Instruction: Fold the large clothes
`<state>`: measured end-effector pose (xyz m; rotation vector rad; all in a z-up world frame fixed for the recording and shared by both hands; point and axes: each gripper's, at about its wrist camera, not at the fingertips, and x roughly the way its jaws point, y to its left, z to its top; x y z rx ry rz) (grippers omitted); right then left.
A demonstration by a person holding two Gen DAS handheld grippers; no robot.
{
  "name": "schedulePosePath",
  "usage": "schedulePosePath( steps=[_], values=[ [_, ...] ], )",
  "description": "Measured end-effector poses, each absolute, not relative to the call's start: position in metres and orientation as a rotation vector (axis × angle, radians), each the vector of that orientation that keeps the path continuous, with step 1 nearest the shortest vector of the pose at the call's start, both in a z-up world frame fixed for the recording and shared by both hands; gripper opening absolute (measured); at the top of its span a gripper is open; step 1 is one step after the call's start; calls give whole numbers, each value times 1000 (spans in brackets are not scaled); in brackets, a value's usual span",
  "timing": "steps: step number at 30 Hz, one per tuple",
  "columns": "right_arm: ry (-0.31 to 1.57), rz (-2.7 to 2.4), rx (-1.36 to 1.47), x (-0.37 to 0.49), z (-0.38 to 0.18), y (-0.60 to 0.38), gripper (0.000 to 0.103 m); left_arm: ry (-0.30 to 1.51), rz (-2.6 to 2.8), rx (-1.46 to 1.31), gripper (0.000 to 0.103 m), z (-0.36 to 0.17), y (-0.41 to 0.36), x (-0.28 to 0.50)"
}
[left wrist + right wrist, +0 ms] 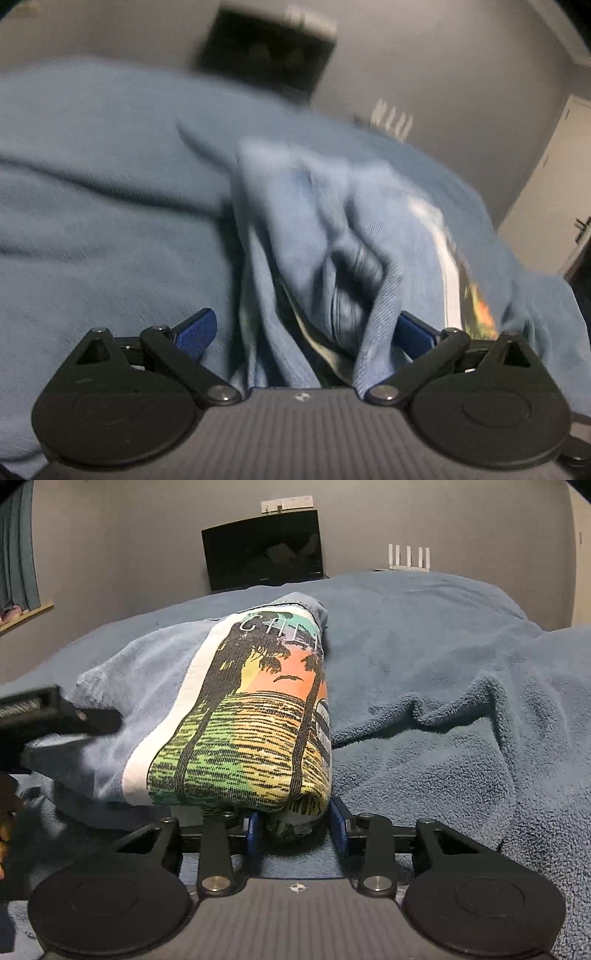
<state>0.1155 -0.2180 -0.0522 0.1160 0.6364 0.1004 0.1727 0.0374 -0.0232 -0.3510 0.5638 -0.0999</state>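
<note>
1. One garment is shown: a light blue T-shirt (122, 686) with a printed palm-and-sunset panel, lifted in a bunched fold above a blue blanket (443, 701). In the left wrist view the same T-shirt (295, 229) is gathered into deep vertical pleats; that view is blurred by motion.
2. The cloth is judged light, soft and limp. Sagging is to be expected wherever it is unsupported, and little slipping once several layers are pinched. The printed panel is probably a little stiffer than the plain knit.
3. Hold is best taken at hems or fold corners, through all layers, so that the fold line is kept straight.
4. The right gripper (297, 829) is seen with its blue pads moderately apart, the lower printed edge of the cloth lying between them; whether the pads press it cannot be told.
5. The left gripper (303, 334) is spread wide, with folds of cloth hanging between the fingers; no firm pinch can be confirmed.
6. The blanket is a plush, rumpled covering, apparently over a bed; its ridges are likely to drag on the cloth.
7. Beyond it are seen grey walls, a dark screen (264, 550), a white router (408, 557), a curtain (18, 554) and a door (554, 177).
</note>
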Motion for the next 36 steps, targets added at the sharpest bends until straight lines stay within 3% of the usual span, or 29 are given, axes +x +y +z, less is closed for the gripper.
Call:
schedulePosePath(
  steps=[4,7,14,17,22,24,26,30,36],
  values=[
    [633,94,96,114,-51,-214,46,443,-37,-210,103,1,24,165],
    [625,106,88,115,-46,-209,52,483,25,-156,103,3,19,181],
    [497,205,192,82,-10,-225,79,551,69,-159,103,-21,29,209],
    [379,158,185,87,0,-232,81,568,73,-241,103,-32,38,218],
    [429,154,206,158,-8,-233,64,550,63,-224,103,-39,35,225],
    [435,167,181,180,-9,-224,46,558,53,-244,103,-40,37,230],
    [430,199,123,203,-7,-213,38,563,46,-256,103,-40,41,227],
    [373,322,-2,234,1,-190,37,570,46,-299,103,-41,44,222],
    [476,350,-91,272,-10,-168,37,589,30,-344,103,-46,46,225]
  ],
)
